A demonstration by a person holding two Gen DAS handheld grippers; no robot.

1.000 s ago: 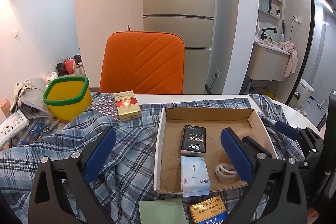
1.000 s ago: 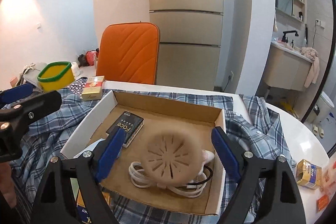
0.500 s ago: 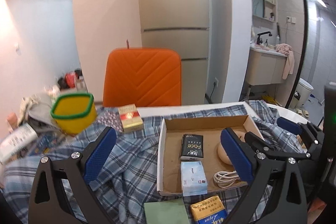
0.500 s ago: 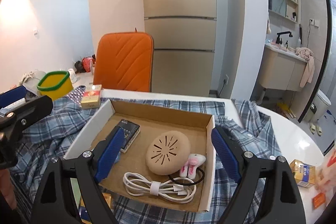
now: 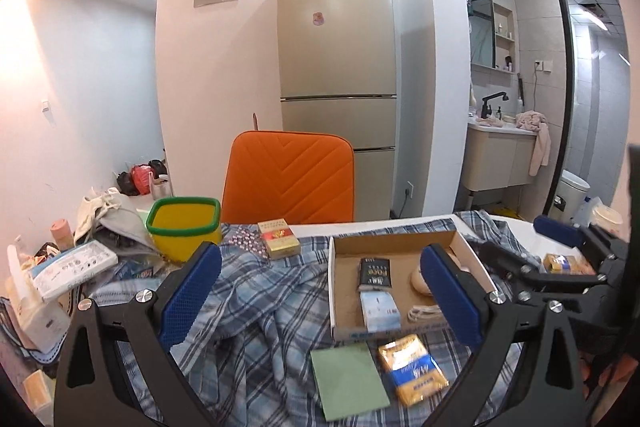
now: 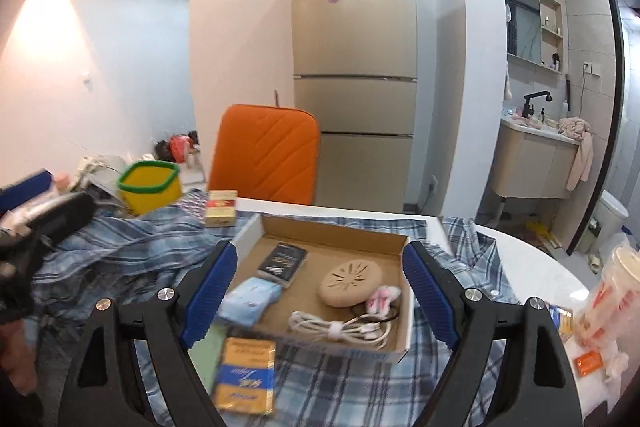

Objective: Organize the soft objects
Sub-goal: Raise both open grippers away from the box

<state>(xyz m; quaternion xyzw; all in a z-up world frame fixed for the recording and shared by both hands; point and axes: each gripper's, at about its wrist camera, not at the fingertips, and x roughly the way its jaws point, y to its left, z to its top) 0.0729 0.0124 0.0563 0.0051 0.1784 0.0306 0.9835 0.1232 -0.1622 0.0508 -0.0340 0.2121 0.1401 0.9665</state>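
A shallow cardboard box [image 6: 334,227] [image 5: 340,307] lies on a blue plaid shirt [image 5: 256,311] [image 6: 120,251]. In it are a beige round pad [image 6: 350,281], a black packet [image 6: 283,261], a light blue tissue pack [image 6: 250,299] [image 5: 378,311], a white cable [image 6: 340,329] and a pink-white hair tie [image 6: 382,299]. My left gripper [image 5: 320,295] is open and empty, raised in front of the box. My right gripper [image 6: 320,293] is open and empty, raised above the box's near edge.
A yellow-blue tissue pack [image 6: 244,381] [image 5: 412,367] and a green pad [image 5: 348,379] lie before the box. A yellow bin [image 5: 184,227], a red-gold carton [image 5: 278,238] and clutter stand at the left. An orange chair [image 5: 290,179] is behind the table.
Both grippers have pulled back and risen from the box. The beige pad, a second ago close between my right fingers, now lies in the box.
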